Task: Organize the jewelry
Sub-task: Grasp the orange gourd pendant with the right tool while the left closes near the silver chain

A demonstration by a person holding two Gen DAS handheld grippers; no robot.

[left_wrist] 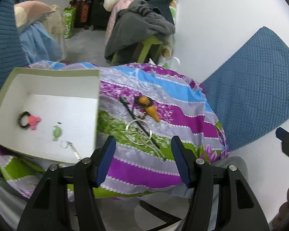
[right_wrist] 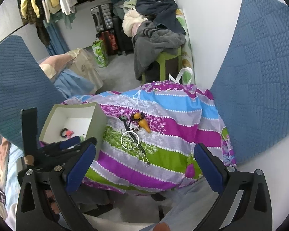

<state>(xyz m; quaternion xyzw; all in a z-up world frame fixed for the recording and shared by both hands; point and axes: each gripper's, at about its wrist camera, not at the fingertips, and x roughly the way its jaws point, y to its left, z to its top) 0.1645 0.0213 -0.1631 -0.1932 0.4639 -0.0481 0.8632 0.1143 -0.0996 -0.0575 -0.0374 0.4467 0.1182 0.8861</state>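
Nearest the lens: left hand-held gripper (left_wrist: 143, 158), blue pads apart, nothing between them, hovering over a striped floral cloth (left_wrist: 173, 115). Right hand-held gripper (right_wrist: 144, 170) likewise spread wide and empty above the same cloth. Just ahead on the cloth: thin silver bangle (left_wrist: 138, 132) lying across a beaded chain (left_wrist: 154, 146) and a dark cord, orange pendant (left_wrist: 151, 107) beyond. Left of these, touching the cloth: open white box (left_wrist: 48, 73) holding a black hair tie with pink ornament (left_wrist: 28, 120), a green piece (left_wrist: 56, 132), a small ring (left_wrist: 64, 144).
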